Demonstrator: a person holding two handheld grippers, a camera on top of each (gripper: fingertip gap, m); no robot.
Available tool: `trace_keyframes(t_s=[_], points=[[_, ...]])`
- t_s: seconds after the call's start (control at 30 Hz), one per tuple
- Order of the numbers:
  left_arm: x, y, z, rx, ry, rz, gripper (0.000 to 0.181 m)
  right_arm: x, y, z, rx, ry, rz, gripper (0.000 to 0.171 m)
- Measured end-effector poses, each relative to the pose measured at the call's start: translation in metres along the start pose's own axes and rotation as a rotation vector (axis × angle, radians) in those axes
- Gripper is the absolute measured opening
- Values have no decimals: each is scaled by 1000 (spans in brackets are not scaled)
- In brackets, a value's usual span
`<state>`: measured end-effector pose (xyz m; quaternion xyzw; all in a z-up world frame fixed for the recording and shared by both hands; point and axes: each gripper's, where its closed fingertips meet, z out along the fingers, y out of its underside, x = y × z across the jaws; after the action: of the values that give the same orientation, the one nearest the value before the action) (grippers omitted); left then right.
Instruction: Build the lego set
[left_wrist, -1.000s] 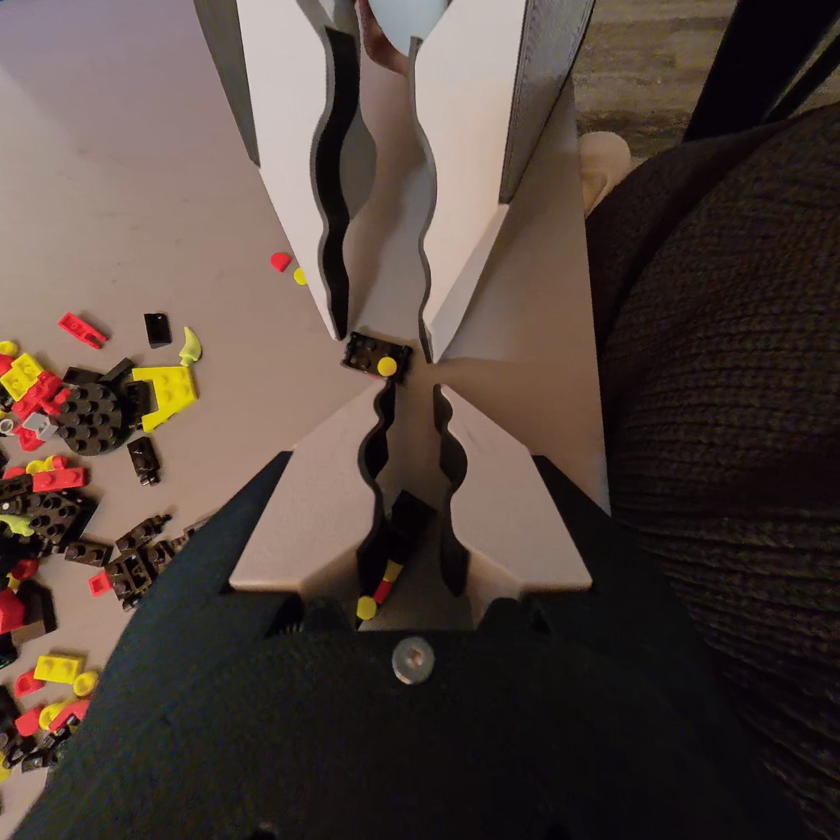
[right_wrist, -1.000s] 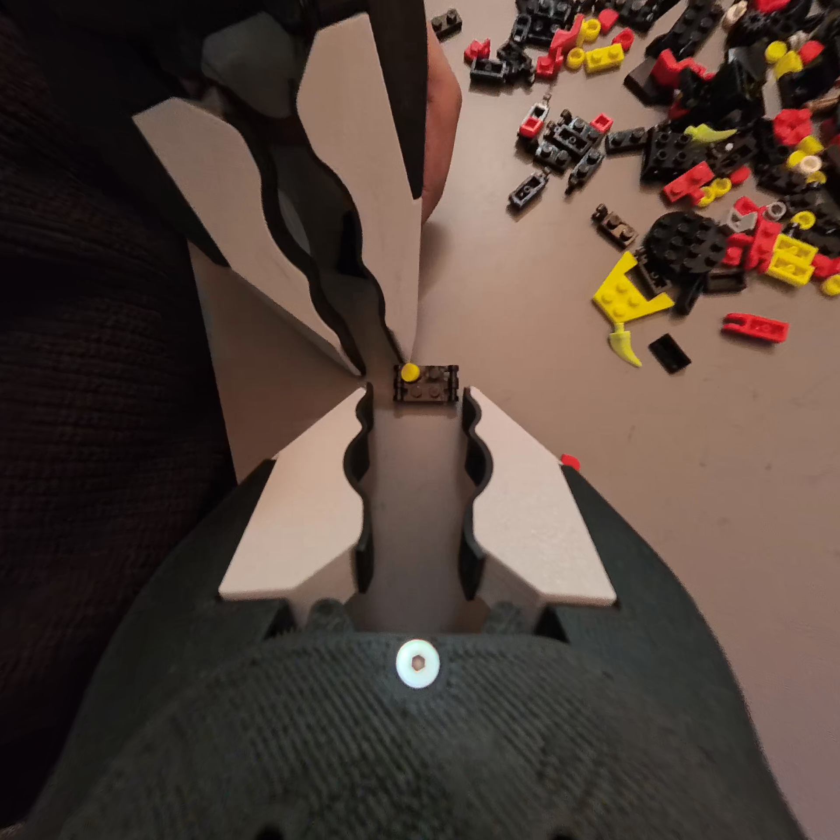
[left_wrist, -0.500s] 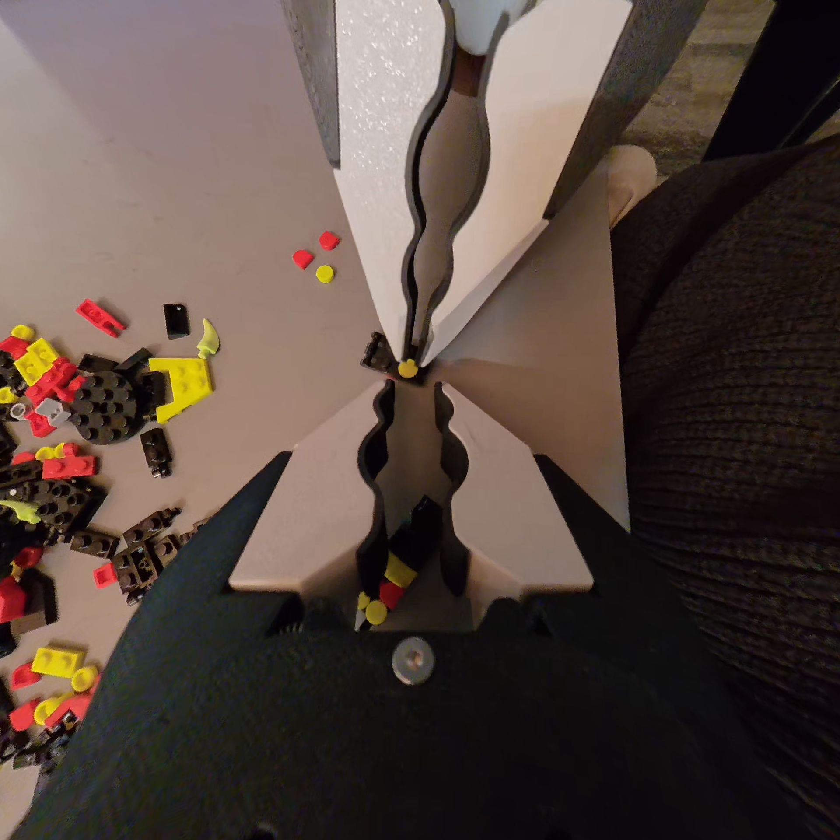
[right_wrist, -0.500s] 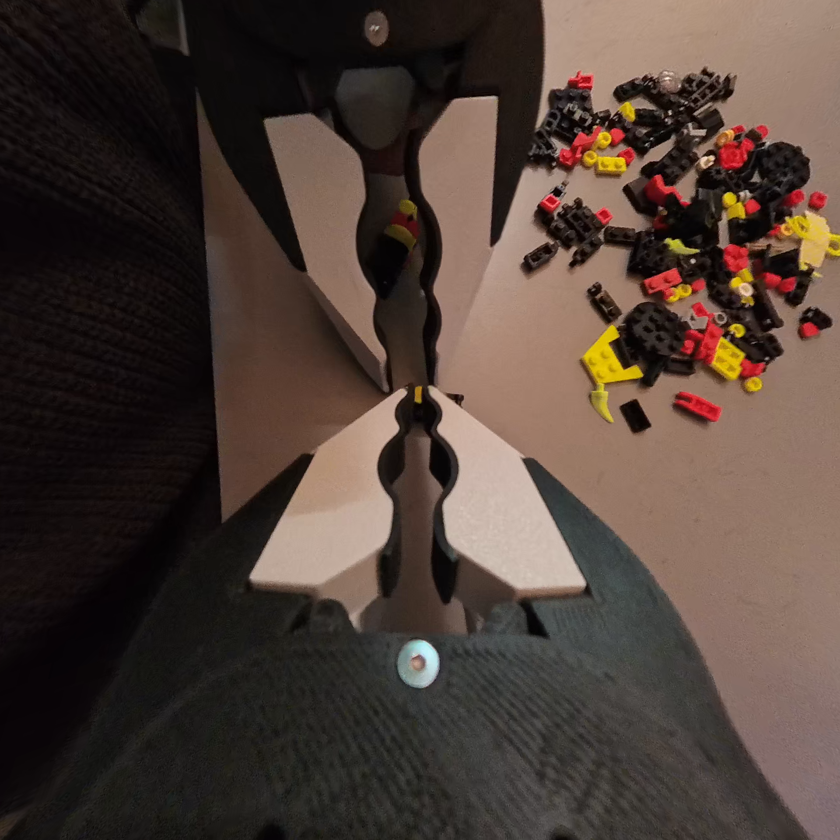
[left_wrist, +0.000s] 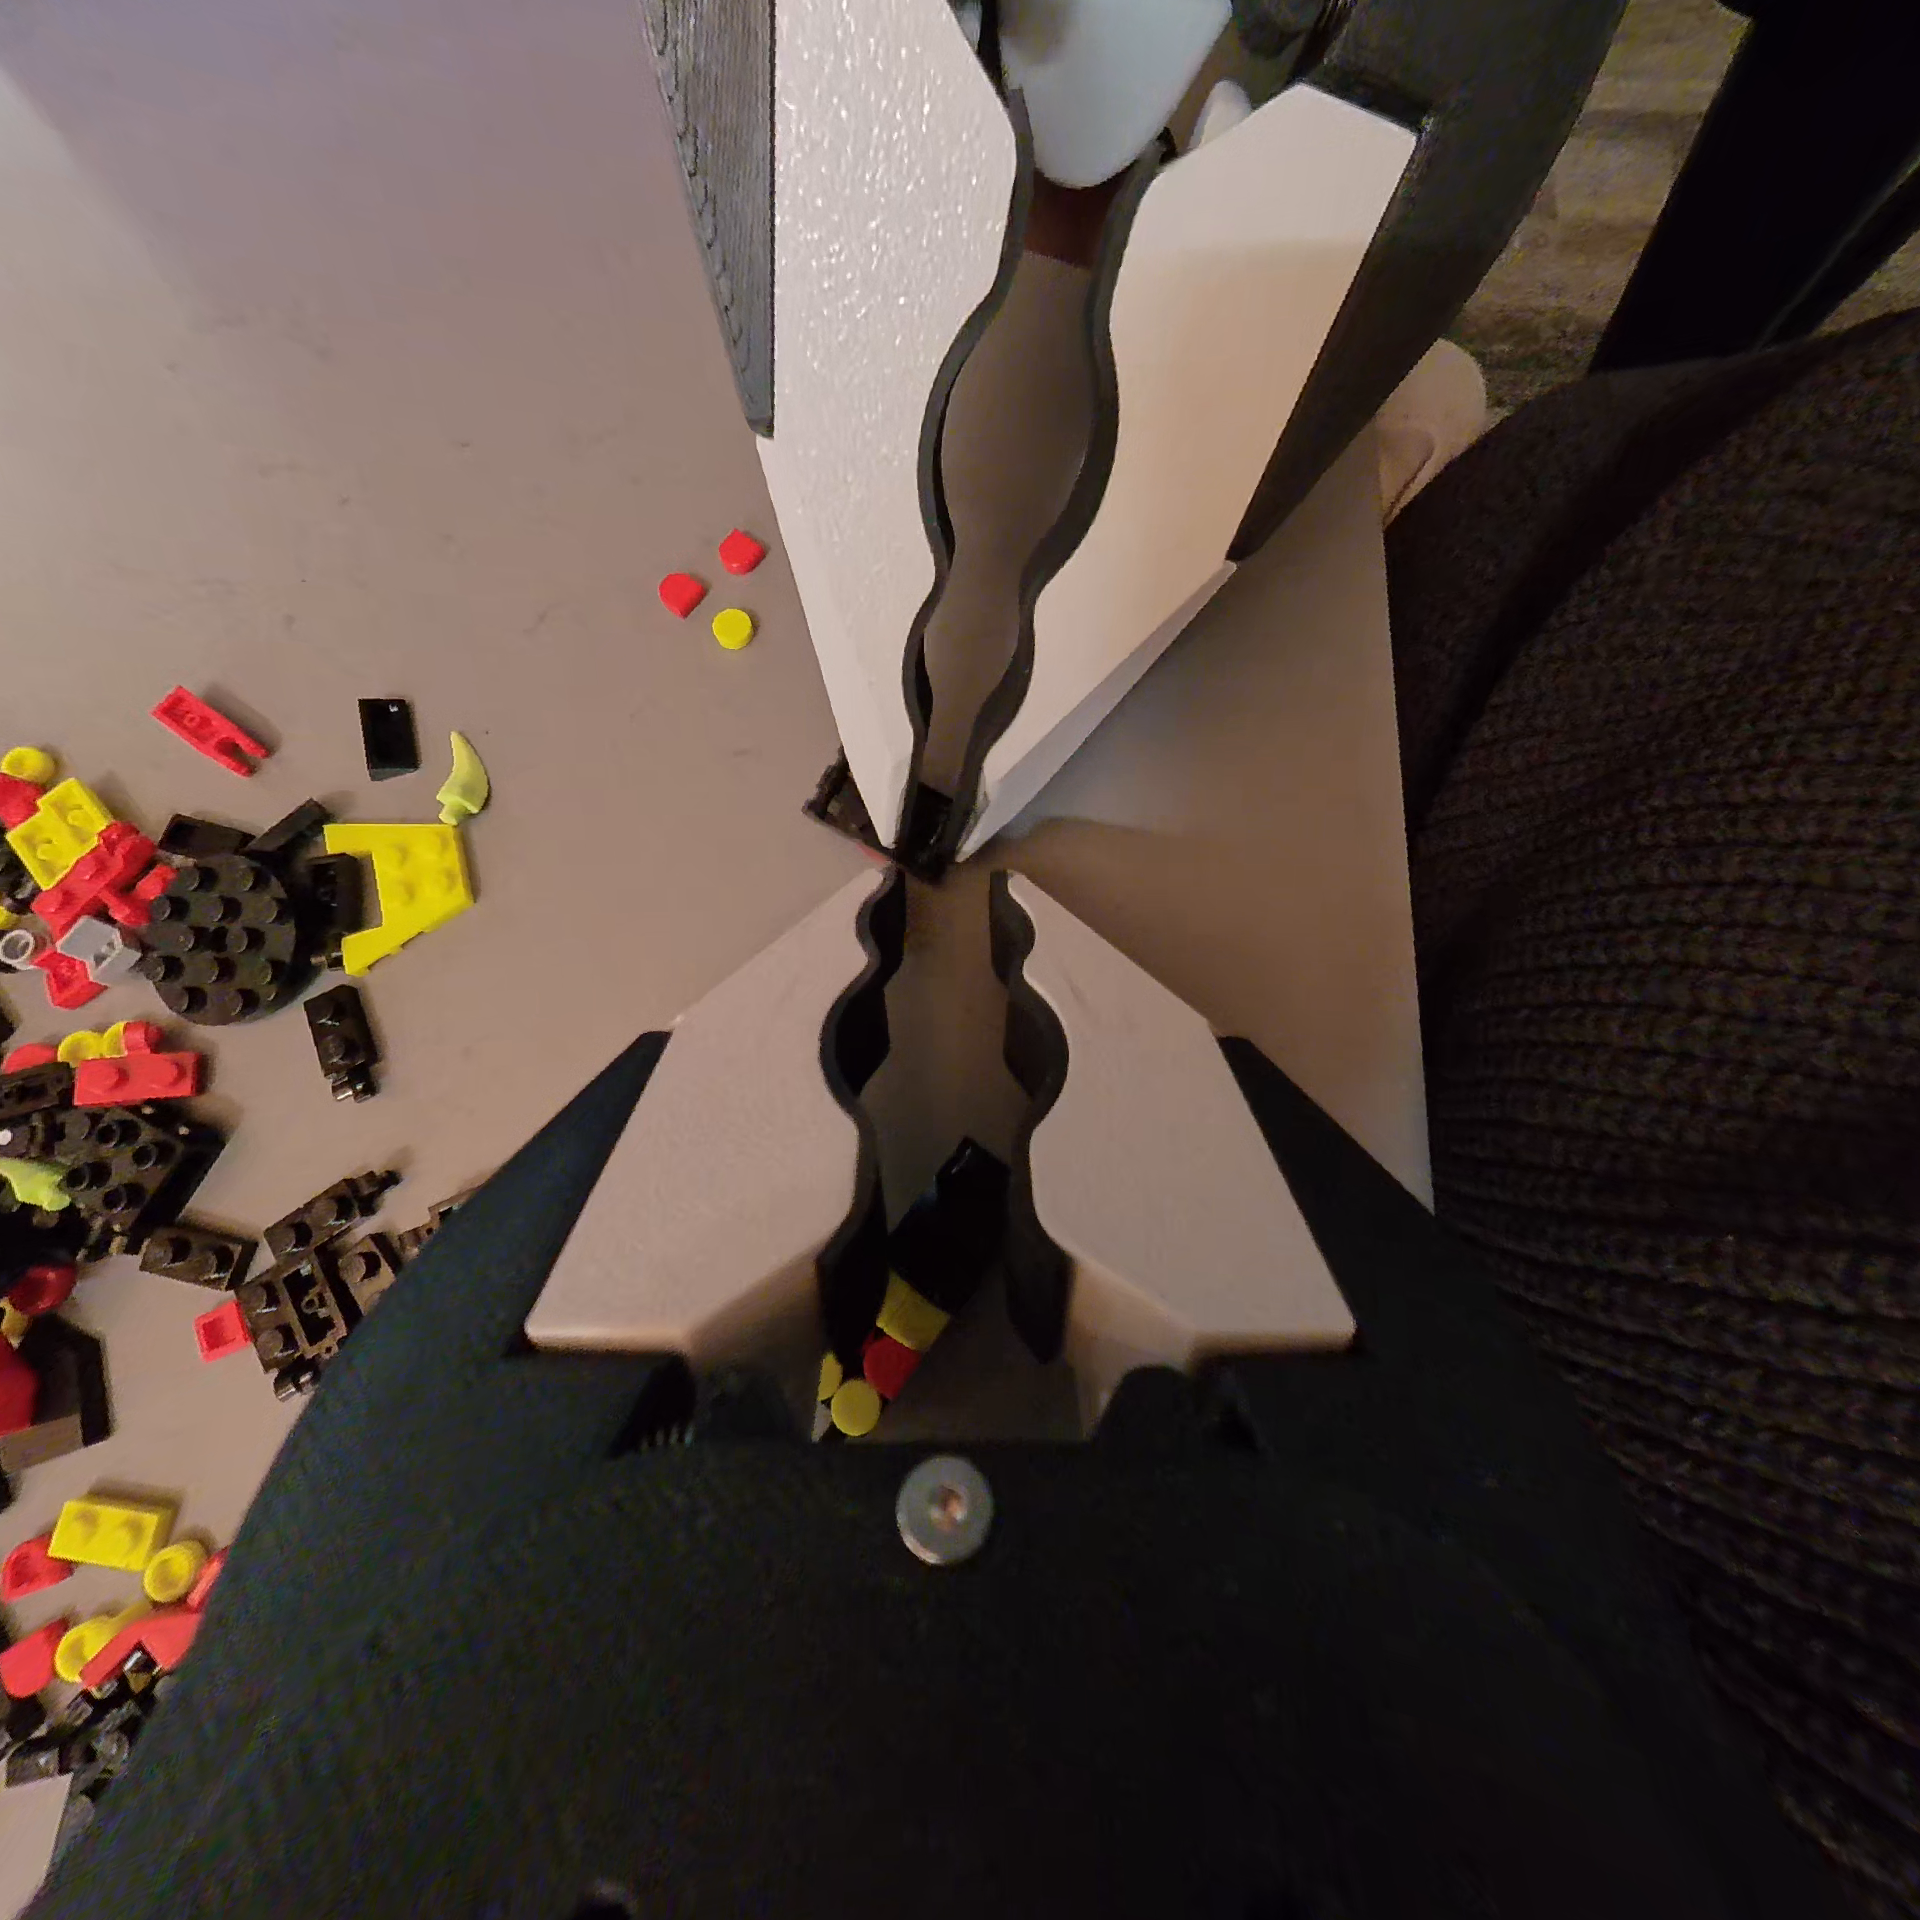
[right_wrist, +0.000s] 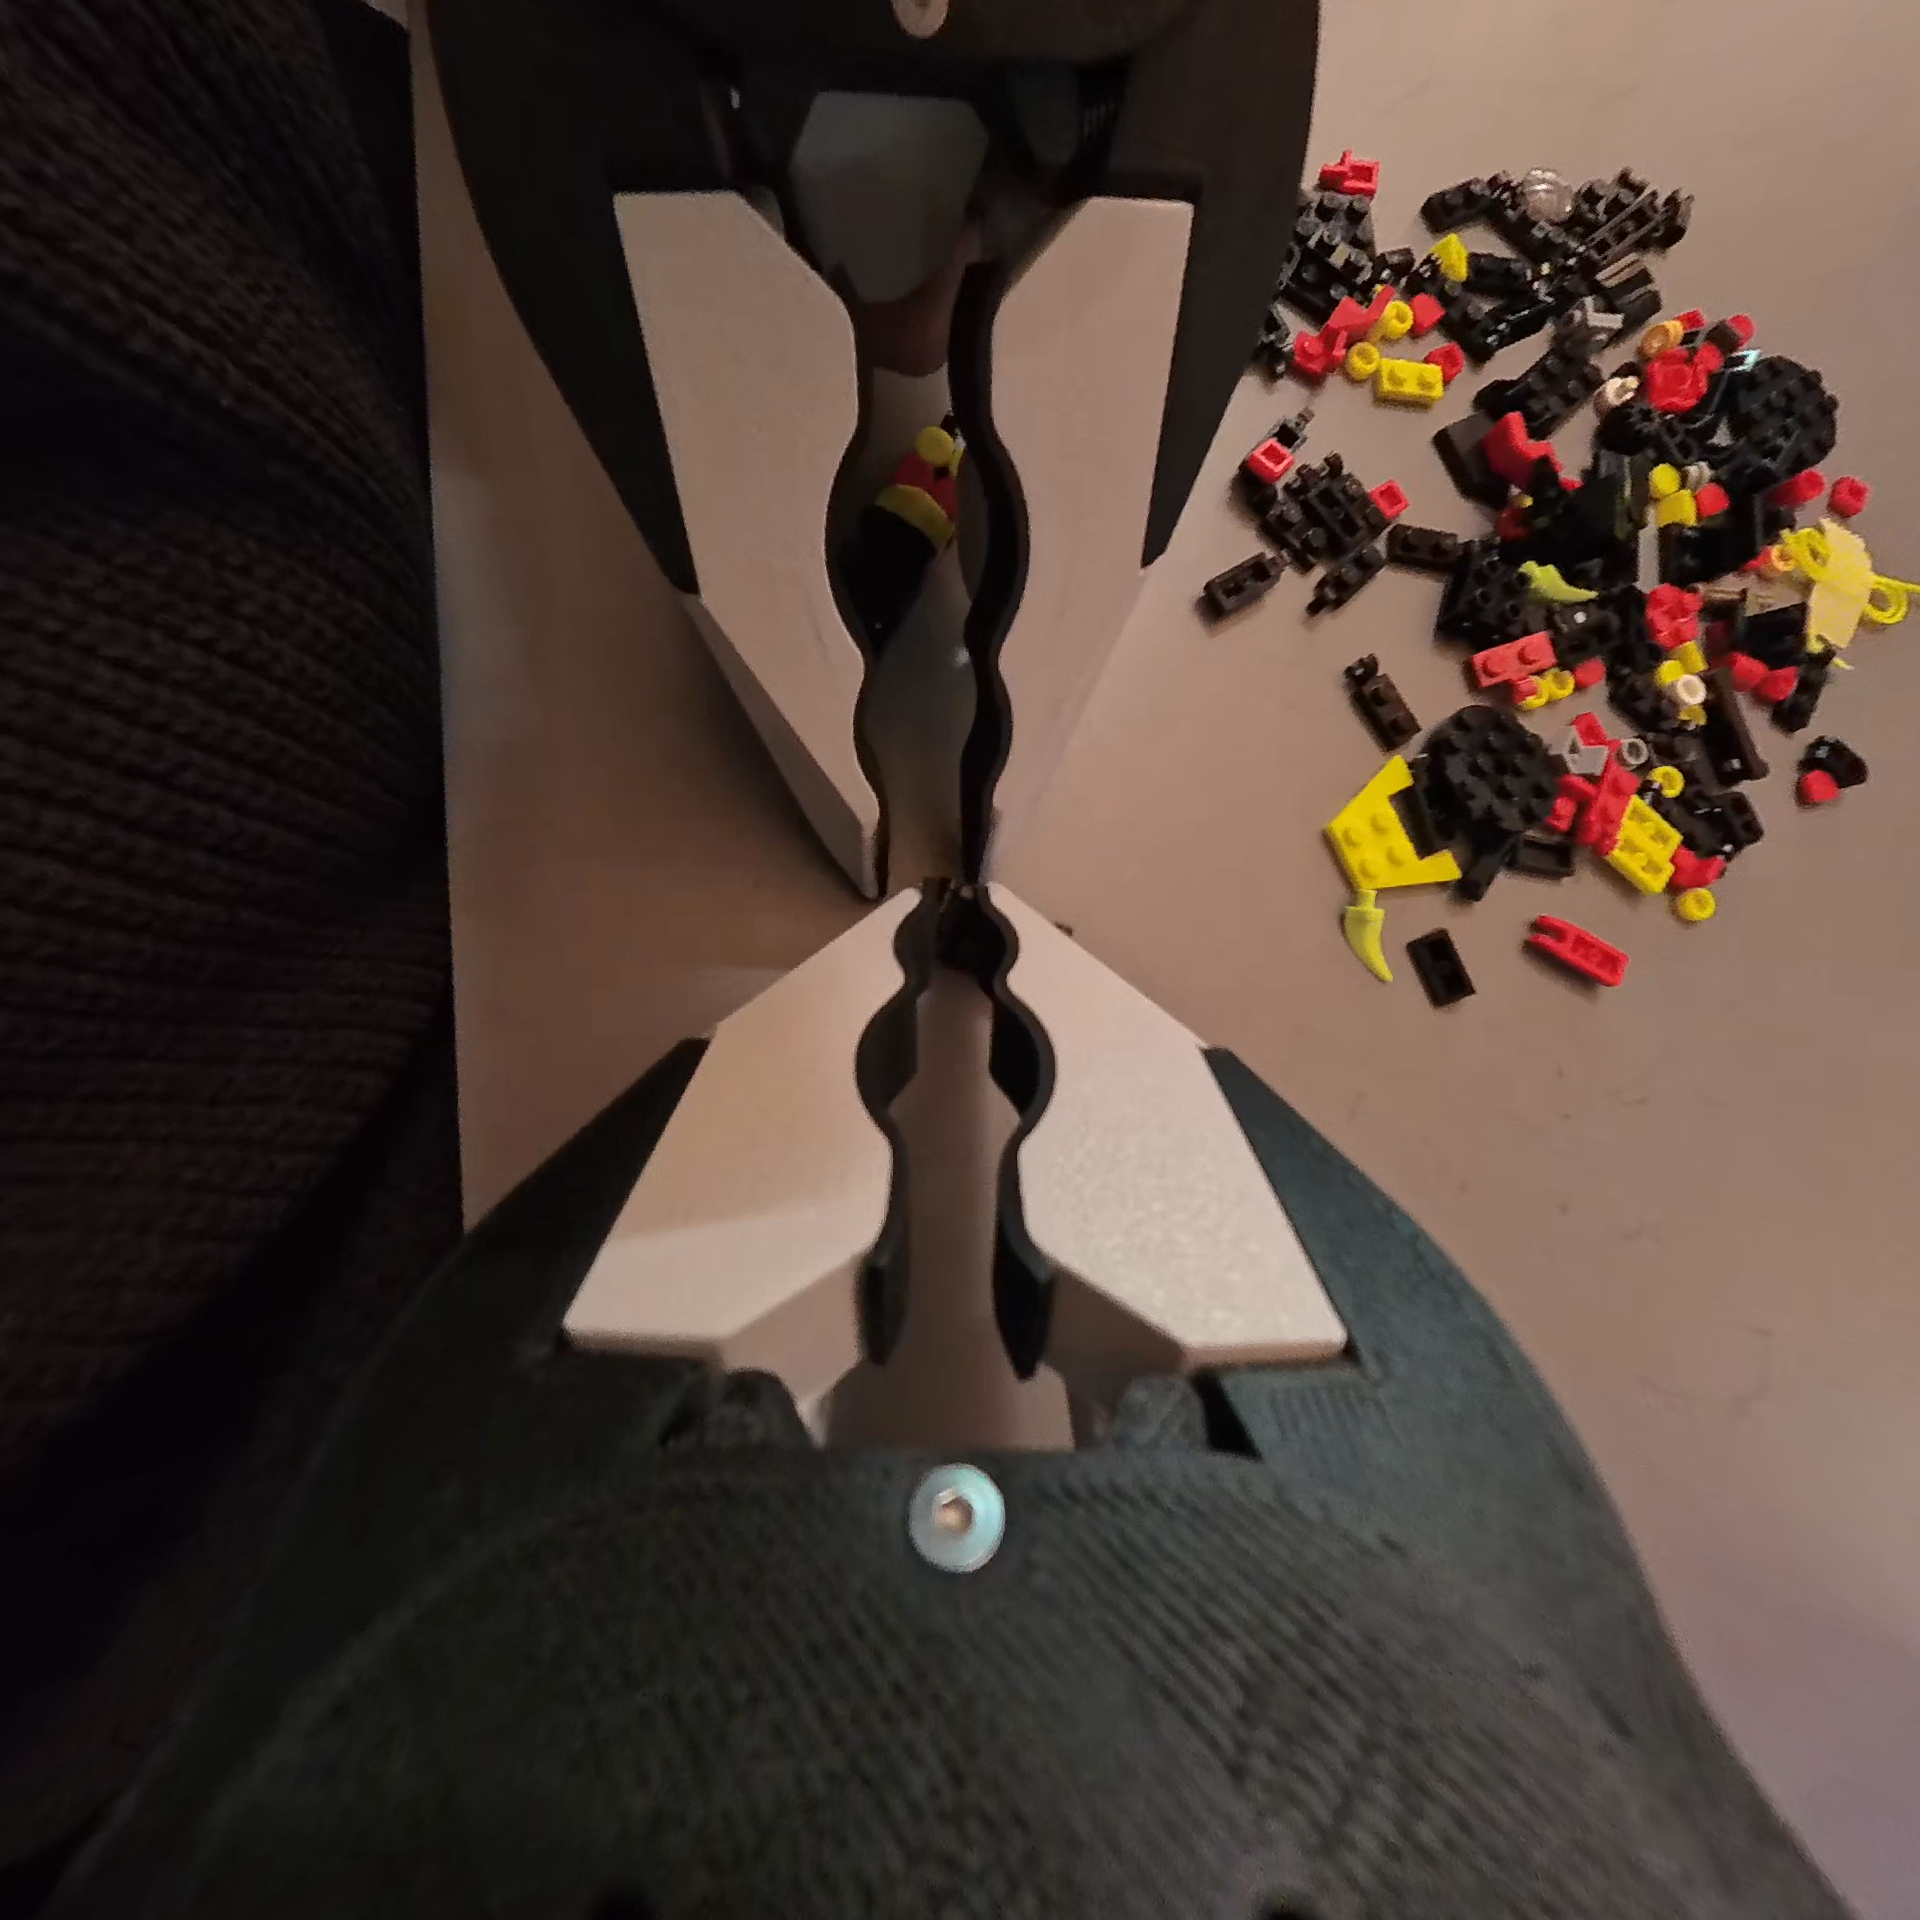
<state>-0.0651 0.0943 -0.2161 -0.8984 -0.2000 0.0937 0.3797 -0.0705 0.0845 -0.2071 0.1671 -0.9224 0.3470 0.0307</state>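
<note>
The small black plate (left_wrist: 932, 828) sits pinched at the tips of my right fingers (right_wrist: 954, 914), lifted just off the pale surface (left_wrist: 364, 364) near its edge by my lap. A second ago it lay flat there with a yellow stud showing and my right fingers spread either side of it; now they are clamped on it and it has turned on edge, so the stud is hidden. I judge the pick-up done and the piece ready to be joined to something.

My left fingers (left_wrist: 943, 883) stand slightly apart at the tips, nose to nose with the right ones and not touching the plate. Deeper in their throat a little black, yellow and red assembly (left_wrist: 914, 1309) shows; whether it is held there or lies on the surface beneath, I cannot tell.

The fingers are matte white wedges with wavy black rubbery inner edges on dark, grainy printed bodies. To the side lies the loose pile (right_wrist: 1579, 582): glossy studded bricks, a round black plate (left_wrist: 218, 940), a yellow wedge plate (left_wrist: 410, 878), a lime claw (left_wrist: 464, 787), and three tiny round tiles (left_wrist: 717, 592) apart from the rest. A dark knitted sleeve (left_wrist: 1683, 935) borders the surface.
</note>
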Motion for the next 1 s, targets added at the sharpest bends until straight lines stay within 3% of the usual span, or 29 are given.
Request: trace_keyframes(t_s=[0.6, 1.0], points=[[-15, 2, -7, 5, -56, -12, 14, 21, -2, -10, 29, 73, 73, 5], [-23, -5, -14, 48, -63, -100, 0, 33, -8, -18, 83, 106, 138, 5]])
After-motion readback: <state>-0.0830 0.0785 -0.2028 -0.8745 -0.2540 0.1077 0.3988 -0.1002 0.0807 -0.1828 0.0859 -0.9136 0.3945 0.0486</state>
